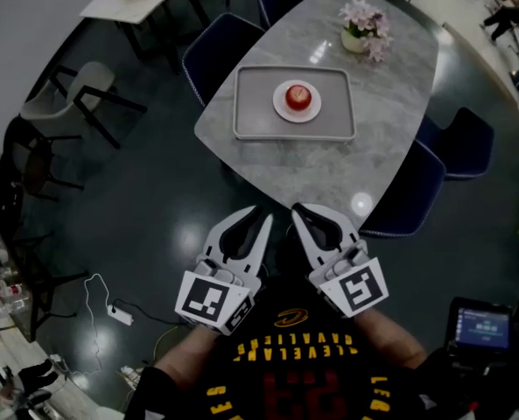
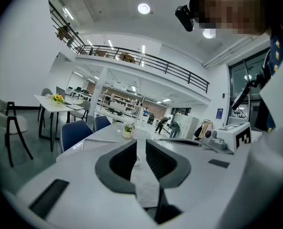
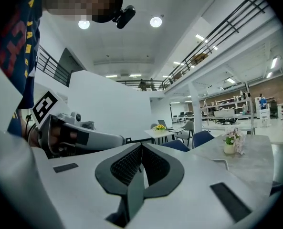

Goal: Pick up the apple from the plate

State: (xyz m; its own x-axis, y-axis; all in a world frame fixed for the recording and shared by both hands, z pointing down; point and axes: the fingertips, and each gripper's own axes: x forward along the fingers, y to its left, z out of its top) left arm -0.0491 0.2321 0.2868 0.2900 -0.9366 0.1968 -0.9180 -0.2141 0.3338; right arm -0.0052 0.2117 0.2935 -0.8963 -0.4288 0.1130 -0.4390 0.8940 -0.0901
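the left gripper [image 2: 141, 149] has its jaws a little apart, a narrow slit between the ribbed pads and nothing in it; the right gripper [image 3: 141, 152] has its jaws pressed together, tips meeting, gripping nothing; in the head view both sit in the lower middle of the frame, side by side just ahead of the person's dark shirt [image 1: 285, 348] with its yellow lettering, tips pointing up the frame toward the table [image 1: 329, 178] and stopping short of its near edge.

the apple [image 1: 298, 95], red, sits in the upper middle of the head view on a small white plate [image 1: 281, 108]; the plate lies about the middle of a pale grey tray [image 1: 250, 103], and the tray rests flat on the grey marbled table; the apple is well apart from both grippers, with bare tabletop and a strip of dark floor between.

up and right of the tray a pot of pale pink flowers [image 1: 364, 29] stands on the table, clear of the tray's rim; blue chairs [image 1: 220, 46] are drawn up at the table's upper left and lower right edges; in the upper left corner is a white table [image 1: 123, 3] with yellow flowers on it; at the lower right edge a small device with a lit screen [image 1: 480, 326]; on the floor at lower left a white power strip [image 1: 119, 314] with its cable.
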